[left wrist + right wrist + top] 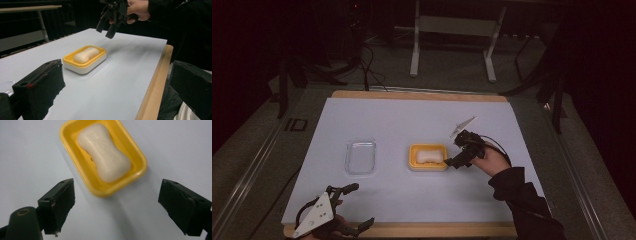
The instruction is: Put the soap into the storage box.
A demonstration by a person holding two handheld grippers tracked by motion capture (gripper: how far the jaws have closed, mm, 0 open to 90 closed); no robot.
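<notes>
Right gripper view, soap (103,152) beyond right gripper's (117,207) spread jaws

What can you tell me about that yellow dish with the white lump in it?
The soap dish is a rounded rectangular tray with a yellow rim and inside over a white base, and it looks like plastic. It sits flat near the middle of the pale table cover. A white, waisted bar of soap with faint embossing lies in it. The right gripper hangs just beside it, open and not touching.
</notes>
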